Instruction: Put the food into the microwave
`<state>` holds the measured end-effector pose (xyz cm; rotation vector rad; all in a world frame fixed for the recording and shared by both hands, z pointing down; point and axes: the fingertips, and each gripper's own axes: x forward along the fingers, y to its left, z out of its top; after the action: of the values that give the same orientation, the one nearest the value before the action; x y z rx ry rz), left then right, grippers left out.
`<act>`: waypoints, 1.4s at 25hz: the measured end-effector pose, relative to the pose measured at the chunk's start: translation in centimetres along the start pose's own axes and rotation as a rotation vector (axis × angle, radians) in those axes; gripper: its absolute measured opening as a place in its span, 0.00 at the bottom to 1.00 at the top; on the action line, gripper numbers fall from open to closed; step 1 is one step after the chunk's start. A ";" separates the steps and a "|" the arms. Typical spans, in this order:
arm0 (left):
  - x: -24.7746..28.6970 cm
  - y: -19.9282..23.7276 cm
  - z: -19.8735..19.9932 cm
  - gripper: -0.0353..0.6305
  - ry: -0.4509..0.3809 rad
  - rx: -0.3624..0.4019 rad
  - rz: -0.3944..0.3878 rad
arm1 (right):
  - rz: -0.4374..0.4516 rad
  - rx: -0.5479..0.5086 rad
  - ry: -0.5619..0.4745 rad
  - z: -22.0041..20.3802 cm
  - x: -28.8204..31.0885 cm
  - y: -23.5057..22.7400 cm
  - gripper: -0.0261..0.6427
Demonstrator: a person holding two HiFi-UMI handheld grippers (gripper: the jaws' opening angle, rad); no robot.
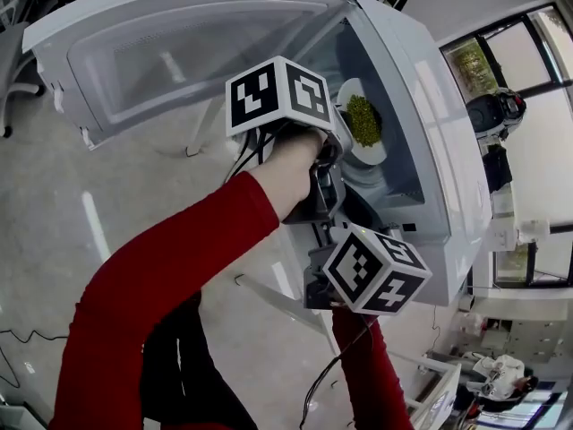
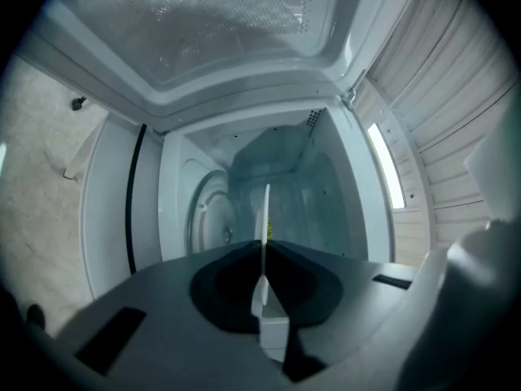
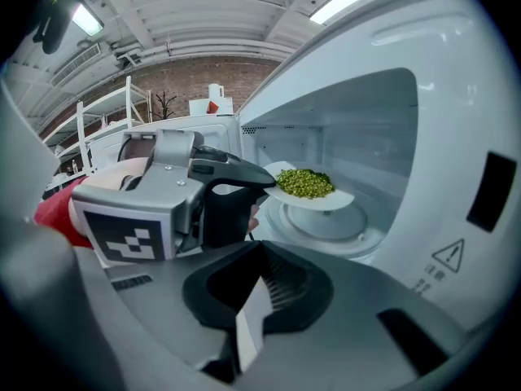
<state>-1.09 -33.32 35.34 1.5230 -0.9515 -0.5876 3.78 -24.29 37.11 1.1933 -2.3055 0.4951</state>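
The left tongs are clenched on the rim of the round white plate heaped with small green food. The plate hangs inside the open white microwave, just above the glass turntable. It should go down level and centred before release. The right tongs wait outside, closed and empty.
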 end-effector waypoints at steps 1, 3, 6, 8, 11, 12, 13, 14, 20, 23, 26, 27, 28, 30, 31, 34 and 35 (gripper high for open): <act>0.4 0.1 0.1 0.09 0.008 0.010 0.011 | 0.001 0.003 0.000 0.0 0.0 0.0 0.06; 1.1 0.4 0.3 0.09 0.024 0.032 0.034 | 0.003 0.005 0.002 0.1 0.1 -0.1 0.06; 1.9 0.8 0.4 0.09 0.048 0.058 0.062 | 0.005 0.004 0.004 0.1 0.2 -0.2 0.06; 2.5 1.0 0.5 0.09 0.063 0.062 0.073 | 0.006 0.004 0.005 0.1 0.3 -0.2 0.06; 3.2 1.3 0.6 0.09 0.080 0.073 0.086 | 0.006 0.002 0.009 0.2 0.5 -0.3 0.06; 3.5 1.5 0.6 0.09 0.085 0.078 0.092 | 0.007 0.002 0.010 0.2 0.5 -0.3 0.06; 3.6 1.6 0.6 0.09 0.089 0.084 0.099 | 0.008 0.001 0.011 0.2 0.6 -0.3 0.06; 3.8 1.8 0.6 0.09 0.093 0.089 0.106 | 0.009 0.002 0.012 0.2 0.6 -0.2 0.06; 4.8 2.4 0.4 0.09 0.135 0.117 0.134 | 0.013 0.006 0.019 0.3 0.9 -0.2 0.06; 5.1 2.5 0.3 0.09 0.148 0.146 0.156 | 0.014 0.008 0.023 0.2 1.0 -0.2 0.06; 5.1 2.6 0.4 0.09 0.159 0.177 0.174 | 0.014 0.009 0.024 0.2 1.0 -0.2 0.06; 5.2 2.7 0.4 0.09 0.164 0.183 0.178 | 0.014 0.012 0.024 0.2 1.0 -0.2 0.06; 5.2 2.7 0.5 0.09 0.168 0.186 0.180 | 0.014 0.014 0.025 0.3 1.1 -0.2 0.06; 5.3 3.0 0.4 0.09 0.177 0.188 0.185 | 0.012 0.015 0.026 0.3 1.1 -0.2 0.06; 5.4 3.1 0.4 0.09 0.182 0.191 0.187 | 0.011 0.014 0.027 0.3 1.2 -0.2 0.06; 5.5 3.5 0.4 0.09 0.191 0.204 0.198 | 0.006 0.011 0.031 0.3 1.3 -0.3 0.06; 5.5 3.5 0.4 0.09 0.191 0.213 0.201 | 0.005 0.011 0.034 0.3 1.4 -0.3 0.06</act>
<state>0.71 -38.02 39.49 1.6148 -1.0276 -0.1969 3.27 -25.49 37.73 1.1760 -2.2807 0.5258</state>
